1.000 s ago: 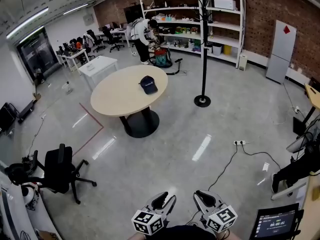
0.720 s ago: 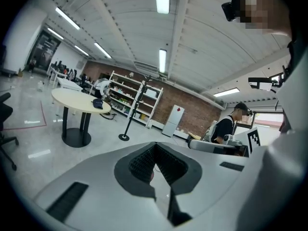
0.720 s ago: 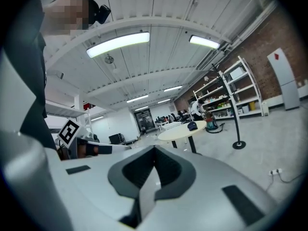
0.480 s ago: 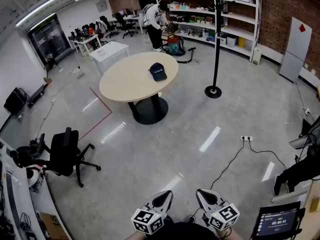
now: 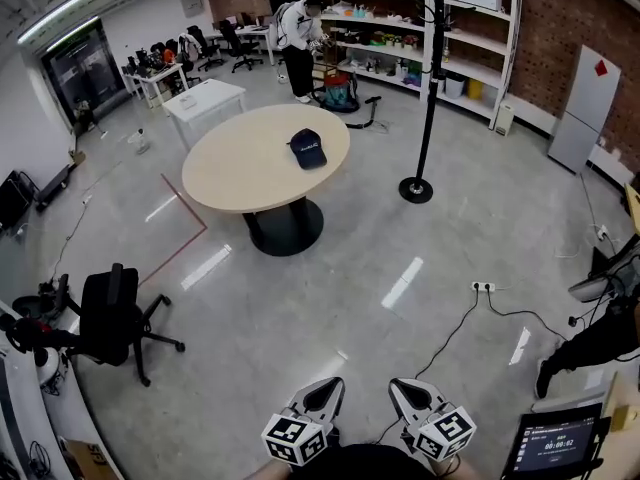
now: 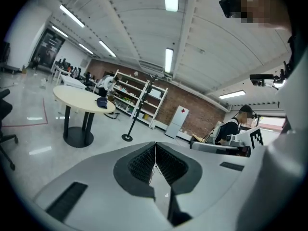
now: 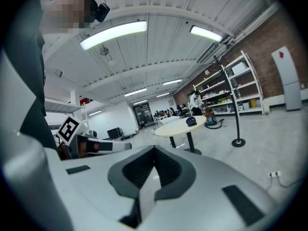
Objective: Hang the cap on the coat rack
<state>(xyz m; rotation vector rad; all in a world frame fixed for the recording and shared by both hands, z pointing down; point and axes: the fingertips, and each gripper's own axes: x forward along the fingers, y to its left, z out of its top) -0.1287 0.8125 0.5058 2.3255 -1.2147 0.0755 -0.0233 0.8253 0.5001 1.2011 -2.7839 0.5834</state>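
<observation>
The dark blue cap (image 5: 307,149) lies toward the right side of the round beige surface (image 5: 230,183), far across the floor from both hand-held grippers. The left hand-held gripper (image 5: 327,386) and the right hand-held gripper (image 5: 402,386) sit side by side at the near edge, each with its jaws pressed together on nothing. The black coat rack (image 5: 426,88) stands right of the surface, apart from it.

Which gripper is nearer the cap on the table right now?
Left, slightly. The left gripper is almost straight back from the cap; the right gripper is offset further right. Both are far off.
</observation>
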